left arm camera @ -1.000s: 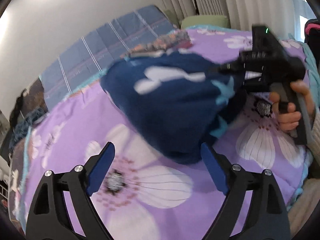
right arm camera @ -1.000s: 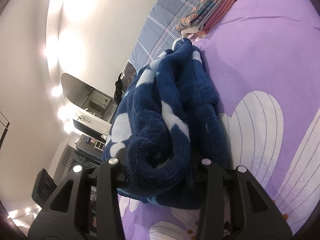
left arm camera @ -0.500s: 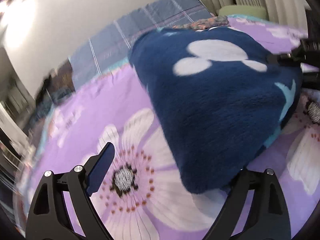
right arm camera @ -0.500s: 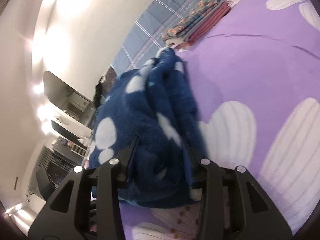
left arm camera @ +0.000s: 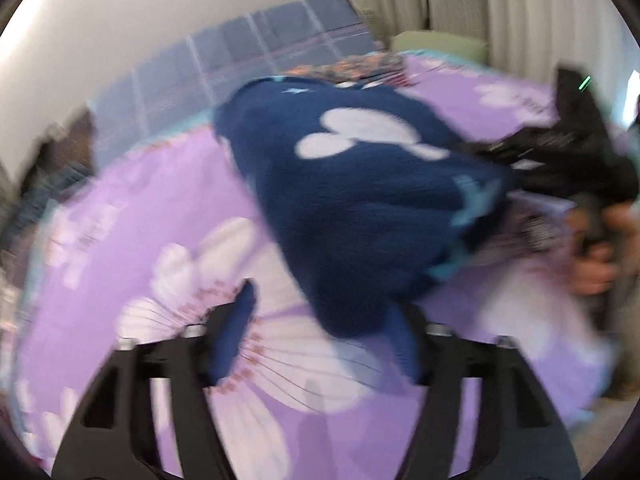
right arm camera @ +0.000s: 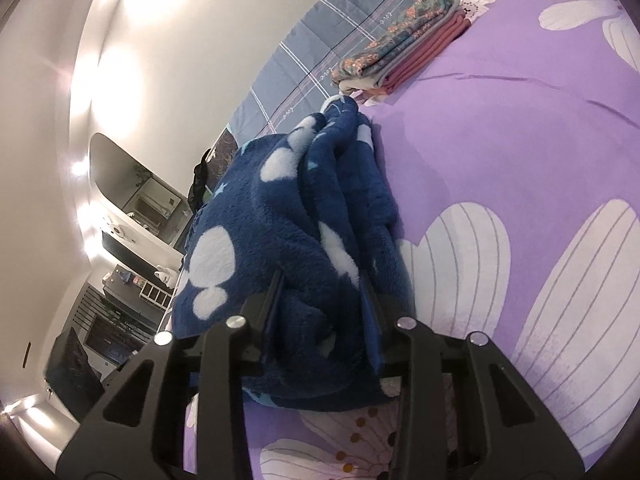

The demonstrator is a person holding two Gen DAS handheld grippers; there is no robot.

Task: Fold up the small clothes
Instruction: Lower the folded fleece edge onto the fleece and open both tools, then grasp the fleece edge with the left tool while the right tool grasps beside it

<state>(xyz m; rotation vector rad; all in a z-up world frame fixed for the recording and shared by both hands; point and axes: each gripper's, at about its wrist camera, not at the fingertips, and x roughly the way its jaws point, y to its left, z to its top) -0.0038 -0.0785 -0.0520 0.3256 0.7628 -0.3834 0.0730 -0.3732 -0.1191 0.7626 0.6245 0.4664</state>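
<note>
The left gripper (left arm camera: 320, 336) has just been closing, its jaws still apart with only the near corner of the navy fleece garment (left arm camera: 360, 200) between them. The right gripper (right arm camera: 320, 312) is clamped on the bundle's right end. The garment stretches between them over the purple bedspread (left arm camera: 120, 240).
</note>
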